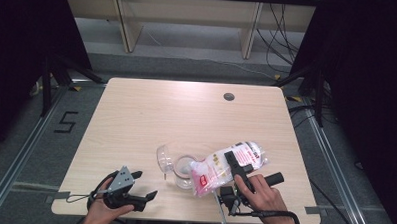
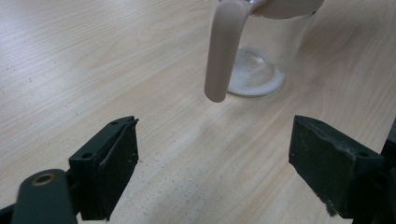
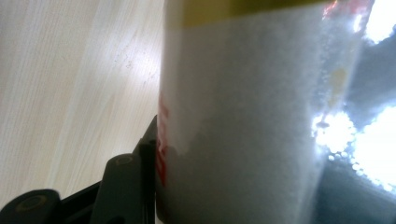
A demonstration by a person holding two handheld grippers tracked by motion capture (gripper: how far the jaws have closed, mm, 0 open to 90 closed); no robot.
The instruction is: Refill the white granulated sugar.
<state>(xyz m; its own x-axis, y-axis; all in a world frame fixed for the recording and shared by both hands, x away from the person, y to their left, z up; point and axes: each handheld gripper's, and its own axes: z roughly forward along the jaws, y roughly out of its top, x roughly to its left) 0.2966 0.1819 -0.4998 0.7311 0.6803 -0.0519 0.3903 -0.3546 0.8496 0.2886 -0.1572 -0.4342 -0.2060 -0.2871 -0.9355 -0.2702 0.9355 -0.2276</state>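
Clear plastic is what you are gripping on the right: your right gripper (image 1: pixel 238 168) is clamping a see-through bag of white granules with red print (image 1: pixel 228 165), its jaws pressing on the bag's middle from both sides. You are holding the bag tilted, its near-left end dipping over the mouth of the clear glass jar (image 1: pixel 183 170), which is standing upright on the pale wooden bench (image 1: pixel 151 110), near the front edge and slightly right of centre. In the right gripper view, the bag's white contents (image 3: pixel 243 121) are sitting tight against one black jaw at the lower left, and a strip of red print is showing along that edge.

A thin layer of white grains is lying on the jar's bottom (image 2: pixel 254 74) in the left gripper view. The jar's clear hinged lid (image 1: pixel 164 158) is hanging open on its left side, and a pale beige handle-like strip (image 2: pixel 223 51) is hanging down the jar's near side.

Your left gripper (image 1: pixel 141 185) is resting low near the bench's front-left corner, well apart from the jar, pointing right toward it. Its jaws are standing wide, with bare bench between them and a few stray grains scattered there.
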